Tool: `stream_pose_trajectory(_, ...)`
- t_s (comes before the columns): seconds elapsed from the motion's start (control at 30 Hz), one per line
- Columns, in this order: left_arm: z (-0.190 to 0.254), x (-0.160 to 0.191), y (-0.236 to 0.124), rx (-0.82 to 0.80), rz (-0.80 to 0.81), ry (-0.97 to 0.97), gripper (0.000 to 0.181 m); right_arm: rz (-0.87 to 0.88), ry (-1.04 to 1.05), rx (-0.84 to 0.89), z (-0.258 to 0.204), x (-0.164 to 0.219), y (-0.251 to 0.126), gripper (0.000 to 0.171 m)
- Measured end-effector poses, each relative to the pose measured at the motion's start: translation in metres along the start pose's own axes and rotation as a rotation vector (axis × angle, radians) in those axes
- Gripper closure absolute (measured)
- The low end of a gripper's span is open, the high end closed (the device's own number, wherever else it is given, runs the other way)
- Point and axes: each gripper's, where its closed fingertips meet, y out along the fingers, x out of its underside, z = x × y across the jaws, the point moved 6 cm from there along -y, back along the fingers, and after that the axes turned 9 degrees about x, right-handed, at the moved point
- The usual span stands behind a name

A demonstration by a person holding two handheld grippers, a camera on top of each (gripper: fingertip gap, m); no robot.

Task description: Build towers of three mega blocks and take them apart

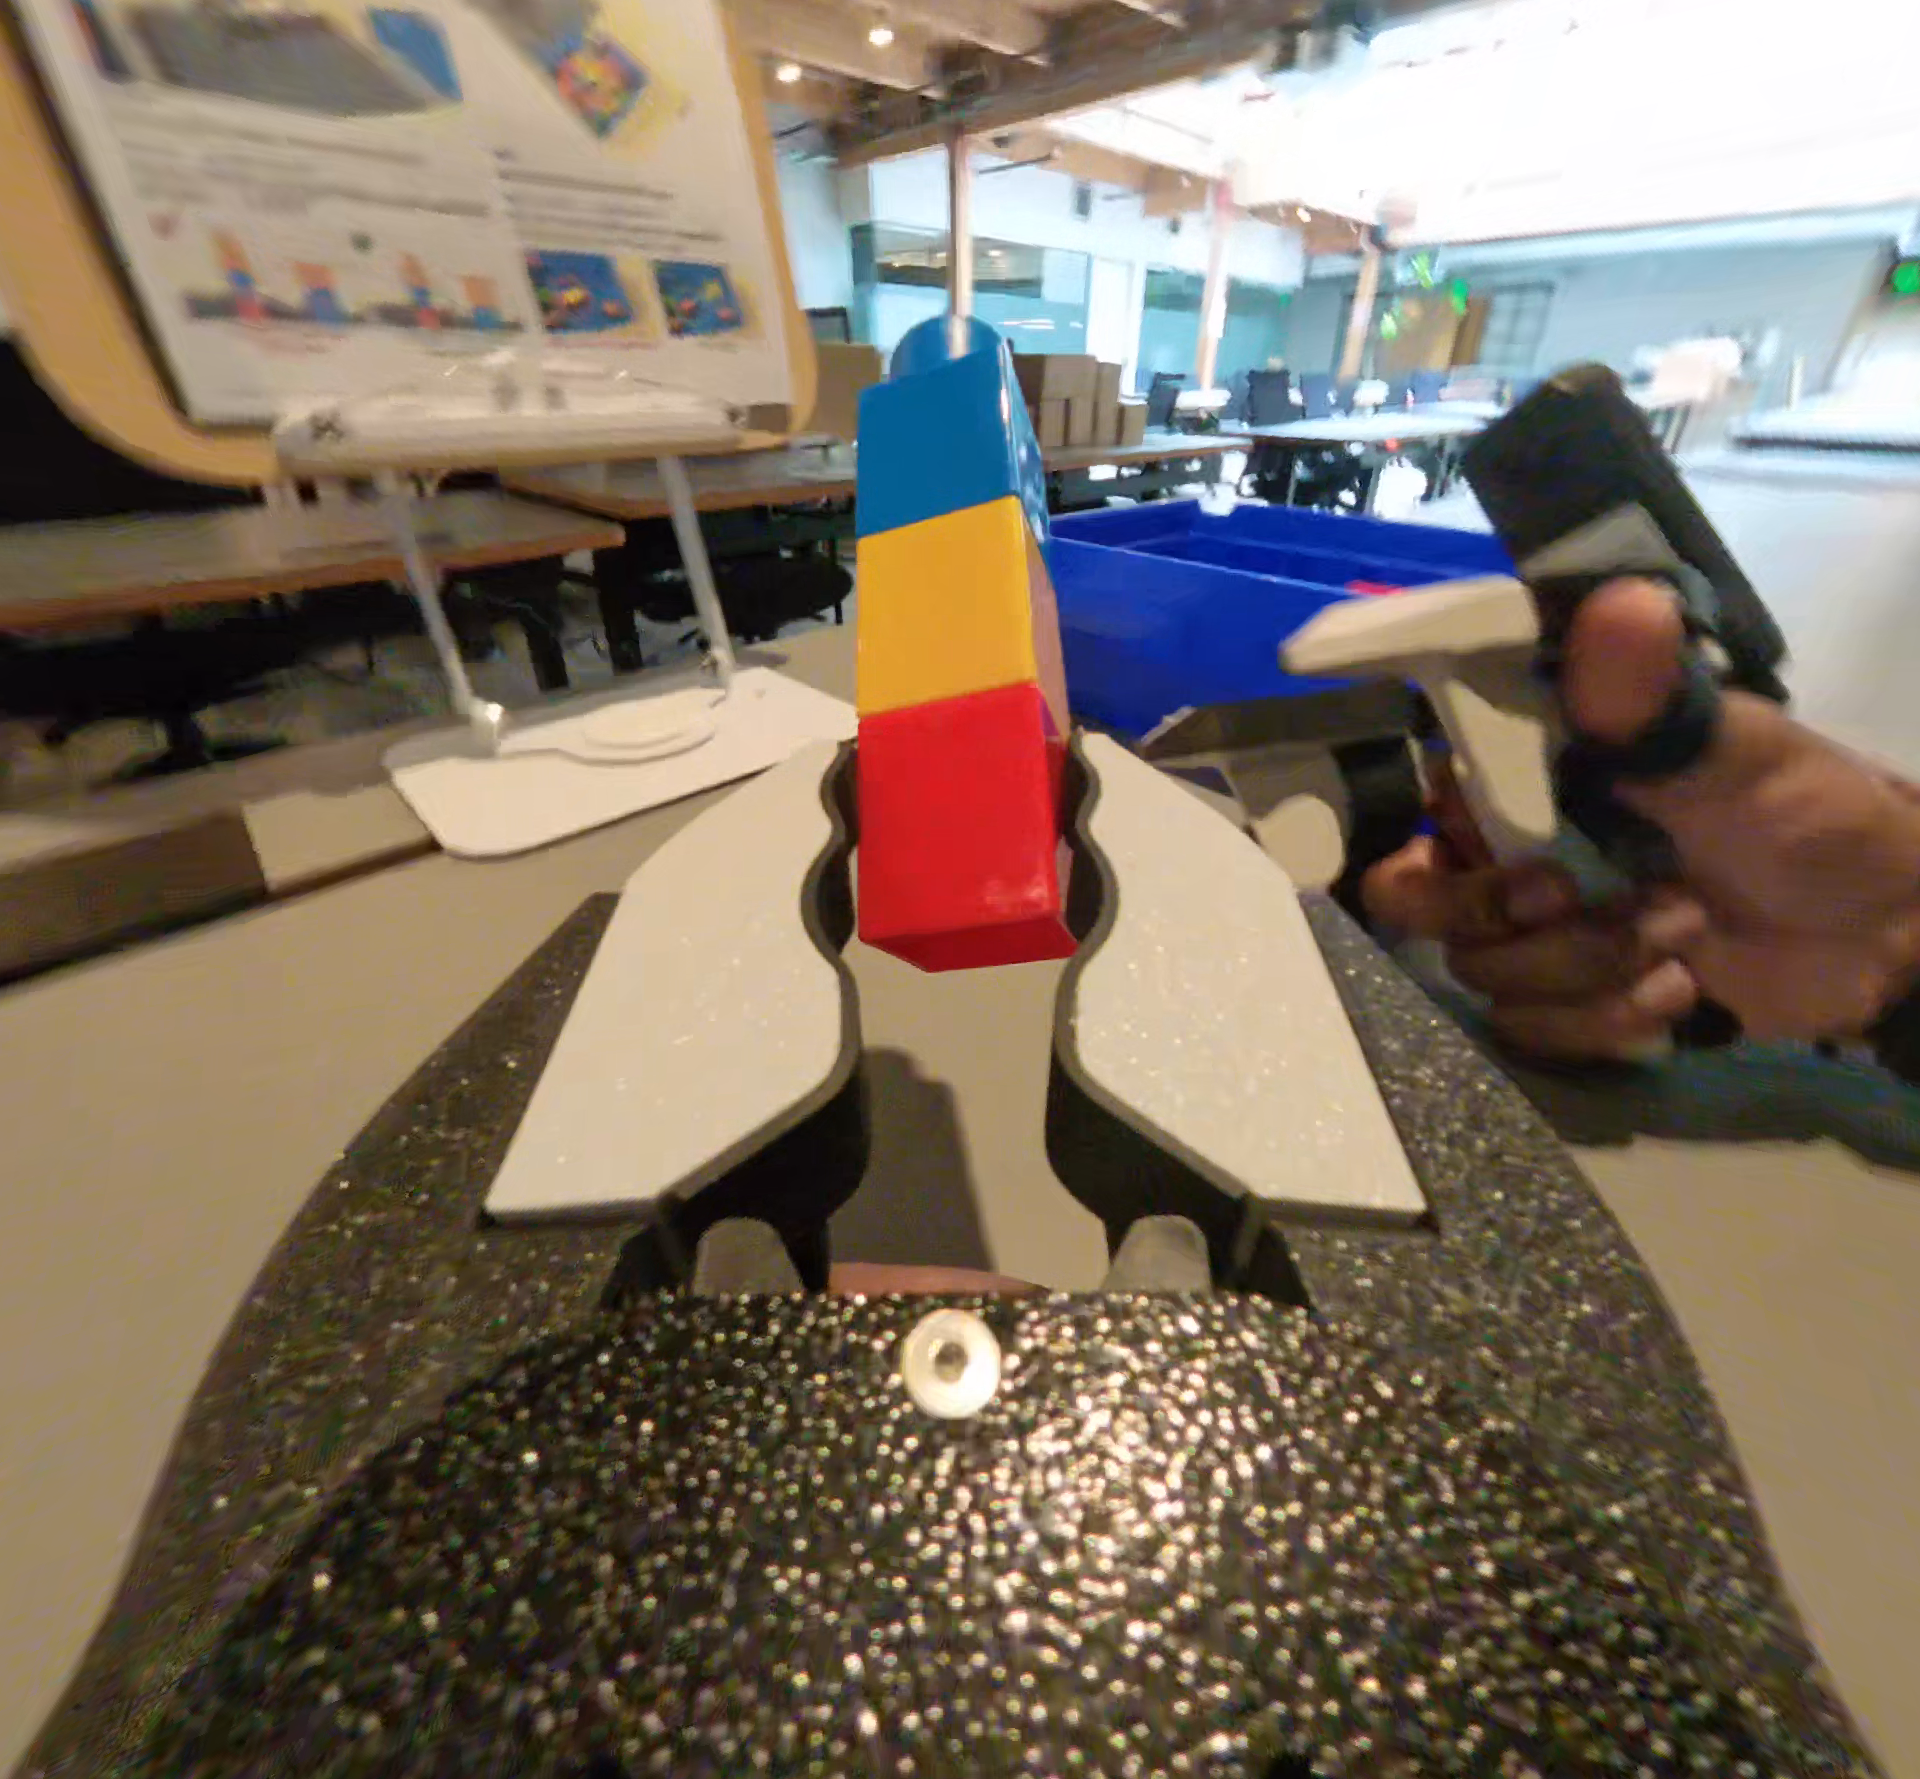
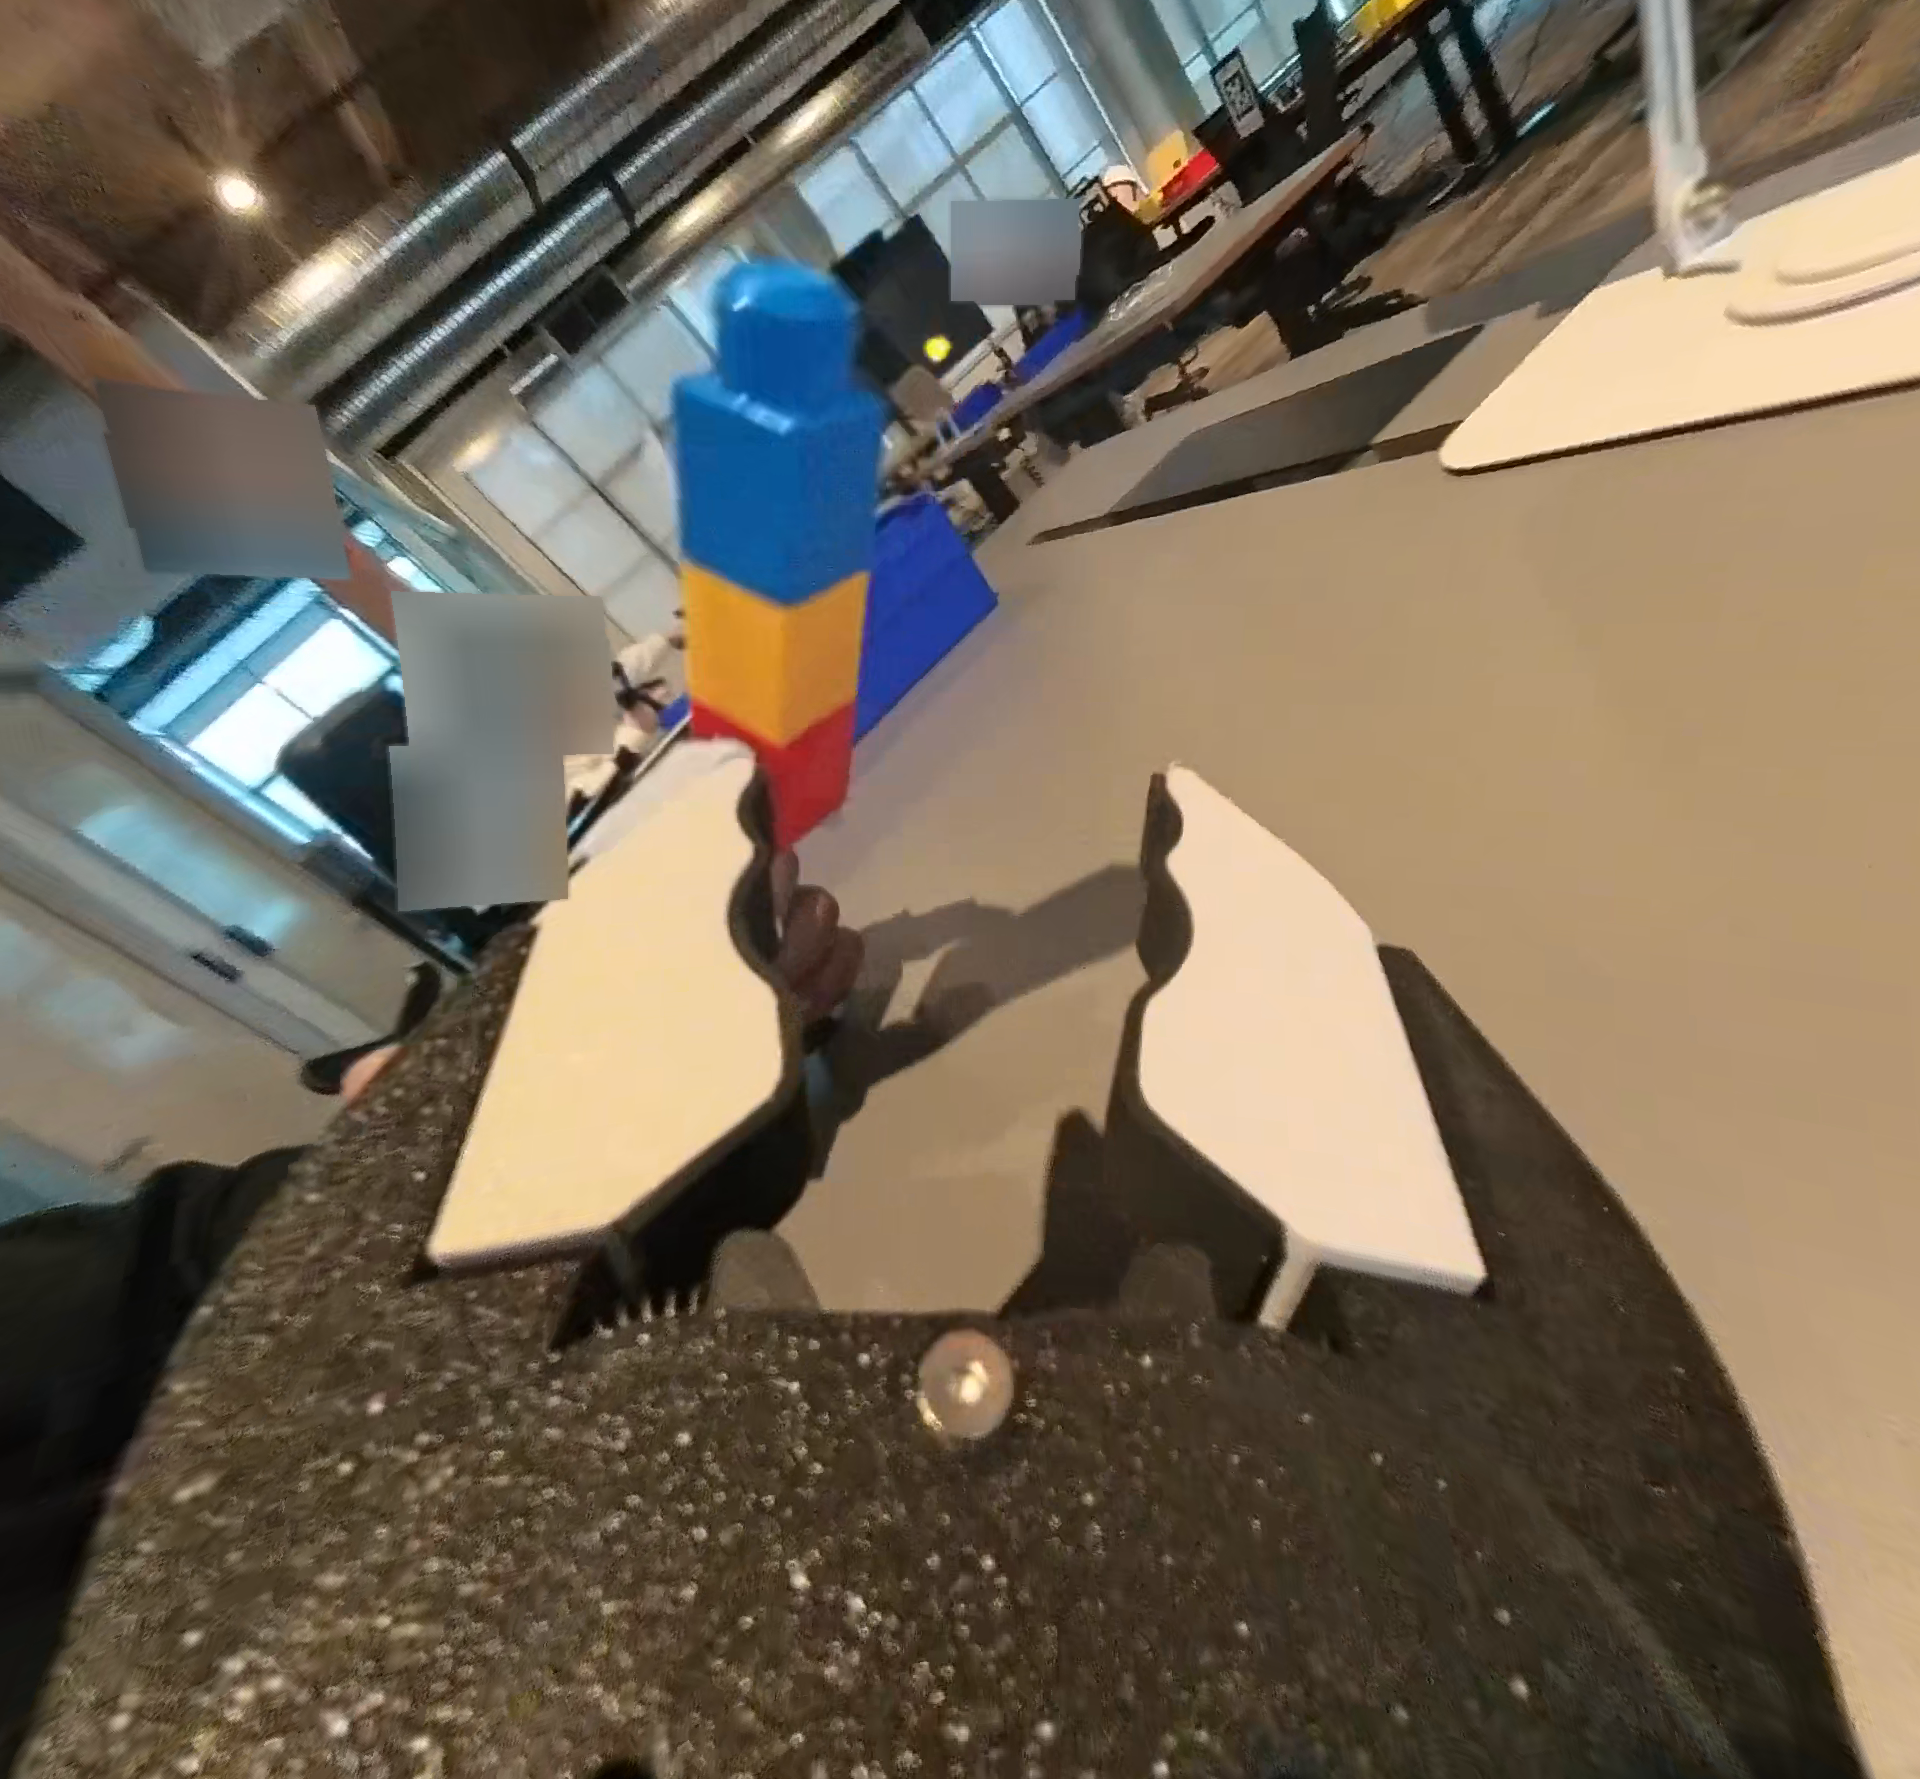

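A tower of three blocks stands between my left gripper's fingers: a red block [image 1: 956, 815] at the bottom, a yellow block [image 1: 945, 602] in the middle, a blue block [image 1: 940, 451] on top. My left gripper [image 1: 961, 794] is shut on the red block and holds the tower off the grey table. My right gripper [image 2: 956, 794] is open and empty. It shows at the right of the left wrist view [image 1: 1455, 649], held by a hand, apart from the tower. In the right wrist view the tower [image 2: 774, 576] rises just beyond the right gripper's left finger.
A blue bin [image 1: 1195, 607] sits on the table behind the tower, also seen in the right wrist view [image 2: 925, 586]. An instruction sheet on a white stand [image 1: 582, 441] stands at the far left on a white mat [image 1: 582, 784]. The grey table [image 2: 1403, 742] stretches ahead.
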Motion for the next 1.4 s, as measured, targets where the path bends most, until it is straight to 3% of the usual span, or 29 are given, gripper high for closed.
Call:
stream_pose_trajectory(0.1, 0.021, 0.003, -0.001, 0.019, -0.045, 0.247, 0.144, -0.027, 0.038, -0.055, -0.002, 0.001, 0.001, 0.100)
stream_pose_trajectory(0.47, 0.050, 0.012, 0.005, 0.077, -0.146, 0.560, 0.144, 0.039, 0.038, -0.111, -0.022, -0.001, 0.002, 0.103)
stream_pose_trajectory(0.57, 0.053, 0.015, 0.006, 0.098, -0.160, 0.585, 0.144, 0.105, 0.029, -0.113, -0.021, -0.007, -0.003, 0.129)
stream_pose_trajectory(0.77, 0.051, 0.018, 0.009, 0.087, -0.140, 0.554, 0.143, 0.121, -0.121, -0.061, -0.029, -0.012, -0.007, 0.131)
stream_pose_trajectory(0.87, 0.050, 0.019, 0.011, 0.084, -0.152, 0.493, 0.129, 0.135, -0.286, 0.019, -0.037, -0.012, -0.008, 0.131)
stream_pose_trajectory(1.0, 0.051, 0.021, 0.014, 0.070, -0.182, 0.489, 0.122, 0.133, -0.479, 0.065, -0.053, -0.006, -0.006, 0.132)
stream_pose_trajectory(1.4, 0.069, 0.025, 0.022, 0.097, -0.226, 0.479, 0.124, 0.141, -0.554, 0.047, -0.067, 0.005, 0.001, 0.134)
